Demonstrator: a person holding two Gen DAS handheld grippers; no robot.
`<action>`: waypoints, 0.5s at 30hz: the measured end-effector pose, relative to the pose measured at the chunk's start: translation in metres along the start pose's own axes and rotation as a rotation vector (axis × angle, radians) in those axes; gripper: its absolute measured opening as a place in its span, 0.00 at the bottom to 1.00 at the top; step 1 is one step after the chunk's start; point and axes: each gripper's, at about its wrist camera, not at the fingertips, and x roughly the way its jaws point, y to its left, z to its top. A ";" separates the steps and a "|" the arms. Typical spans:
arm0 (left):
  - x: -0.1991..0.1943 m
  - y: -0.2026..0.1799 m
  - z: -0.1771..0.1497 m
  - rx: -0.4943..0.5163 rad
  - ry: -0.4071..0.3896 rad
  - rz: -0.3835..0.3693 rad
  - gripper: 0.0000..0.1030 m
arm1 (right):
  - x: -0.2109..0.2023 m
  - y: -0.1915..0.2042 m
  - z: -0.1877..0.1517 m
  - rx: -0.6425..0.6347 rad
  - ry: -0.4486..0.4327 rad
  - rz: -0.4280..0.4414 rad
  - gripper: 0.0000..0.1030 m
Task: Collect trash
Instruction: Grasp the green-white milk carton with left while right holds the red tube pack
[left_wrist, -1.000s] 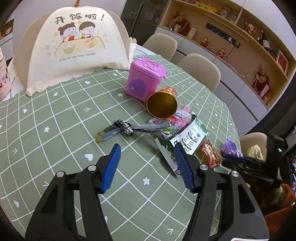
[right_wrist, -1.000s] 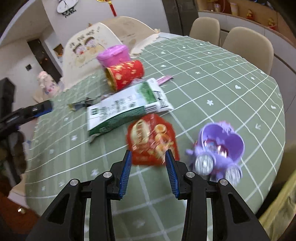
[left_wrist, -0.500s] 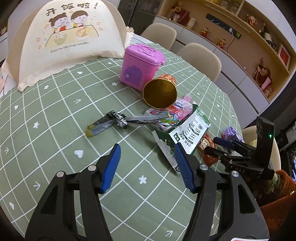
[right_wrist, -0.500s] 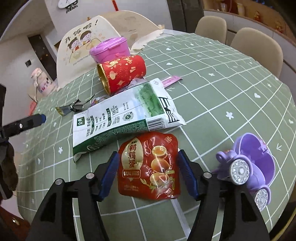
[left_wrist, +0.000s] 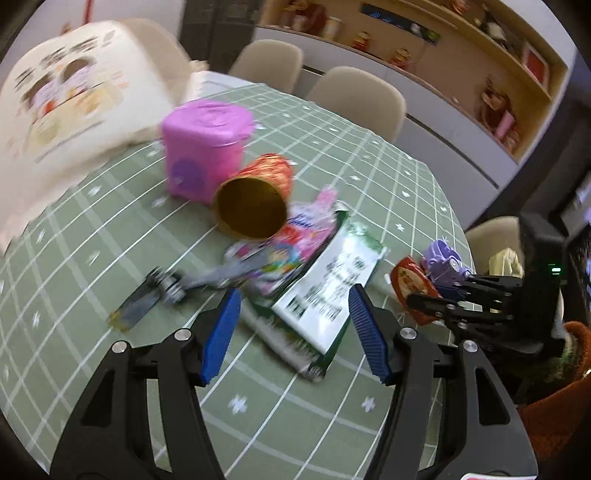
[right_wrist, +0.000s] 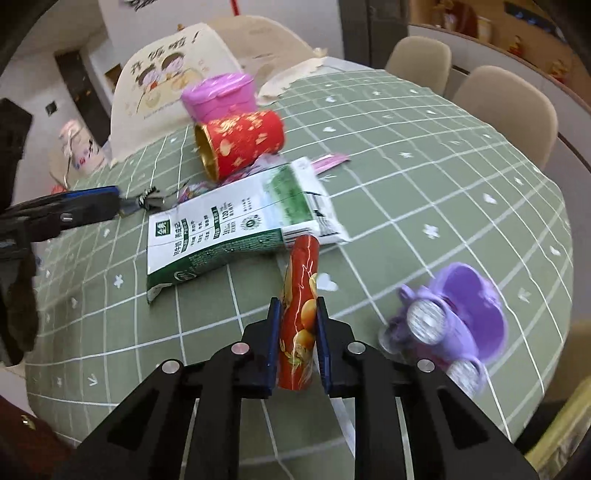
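The left gripper (left_wrist: 291, 328) is hovering with fingers (left_wrist: 218, 332) apart over a green-and-white carton (left_wrist: 328, 291) lying on the surface (left_wrist: 92, 258).

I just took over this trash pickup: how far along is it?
Nothing looks binned yet. In hand: the right gripper is closing on the red snack packet. Left: the green-white pouch, pink wrapper, dark wrapper and red cup lie on the table. The left gripper is open, empty.
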 end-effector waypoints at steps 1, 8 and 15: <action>0.008 -0.008 0.005 0.028 0.010 -0.006 0.56 | -0.005 -0.001 -0.003 0.008 -0.003 0.000 0.17; 0.056 -0.049 0.025 0.221 0.057 0.027 0.56 | -0.031 -0.010 -0.025 0.064 -0.023 -0.010 0.17; 0.070 -0.053 0.014 0.230 0.167 -0.056 0.56 | -0.044 -0.019 -0.043 0.118 -0.033 -0.052 0.17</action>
